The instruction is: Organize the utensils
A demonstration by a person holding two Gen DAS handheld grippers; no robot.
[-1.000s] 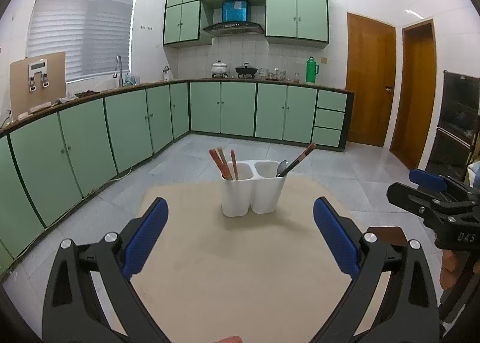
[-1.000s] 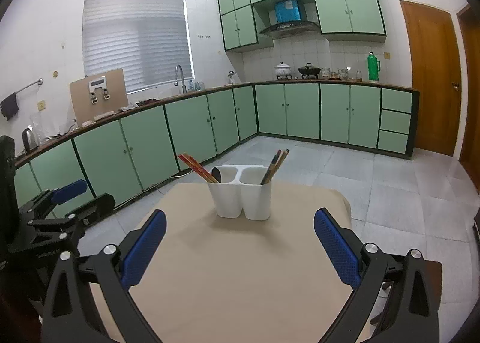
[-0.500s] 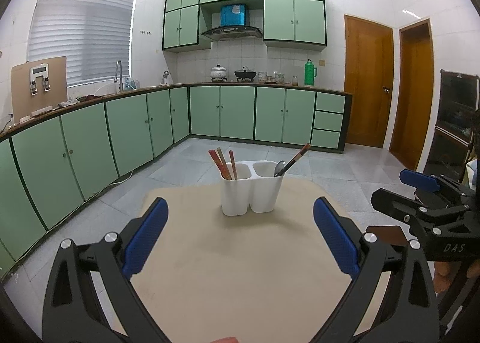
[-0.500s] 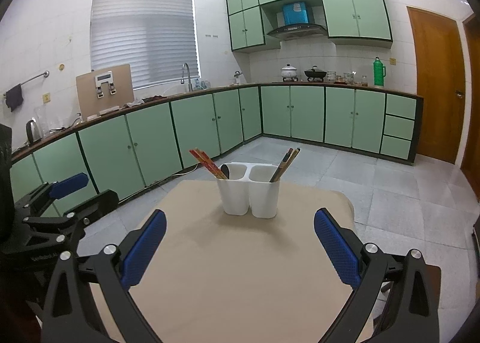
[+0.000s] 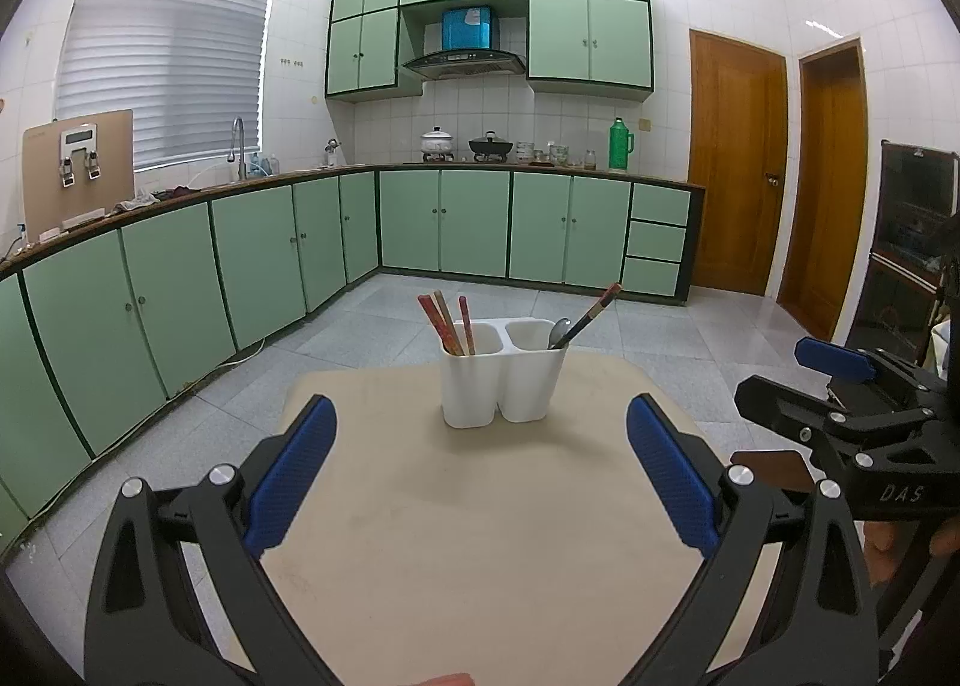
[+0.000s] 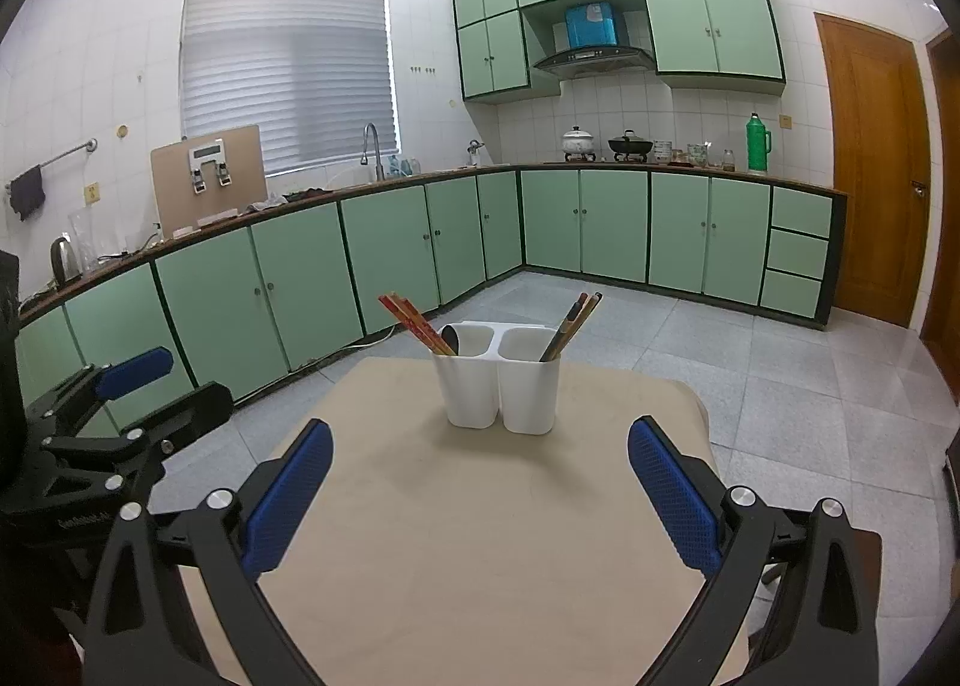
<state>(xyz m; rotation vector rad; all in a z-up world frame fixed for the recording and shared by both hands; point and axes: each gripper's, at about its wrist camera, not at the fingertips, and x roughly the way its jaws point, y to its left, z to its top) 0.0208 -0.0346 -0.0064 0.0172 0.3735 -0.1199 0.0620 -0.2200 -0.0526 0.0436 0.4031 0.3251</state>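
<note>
A beige table (image 5: 480, 536) stood in a tiled kitchen, with green cabinets (image 5: 252, 266) running along two walls, a slatted blind (image 5: 162, 62) over the window and two wooden doors (image 5: 735, 164) to the right. The left gripper (image 5: 477, 473) hung over the table's near edge, levelled toward the far edge, its blue-padded fingers (image 5: 291, 473) spread wide with nothing between them. The right gripper (image 6: 480, 482) was held alongside at much the same height, likewise wide open and empty; each showed at the side of the other's view. Near the table's far edge, roughly midway along it, stood a white two-cup utensil holder (image 5: 501, 374), upright. In the left wrist view, red chopsticks (image 5: 447, 323) stood in its left cup, their long axes rising and tilting toward the left, while the right cup held a spoon (image 5: 559, 329) bowl-up and dark chopsticks (image 5: 591, 311) slanting up to the right. In the right wrist view the spoon appeared to sit beside the red chopsticks, so which cup held it could not be settled.
</note>
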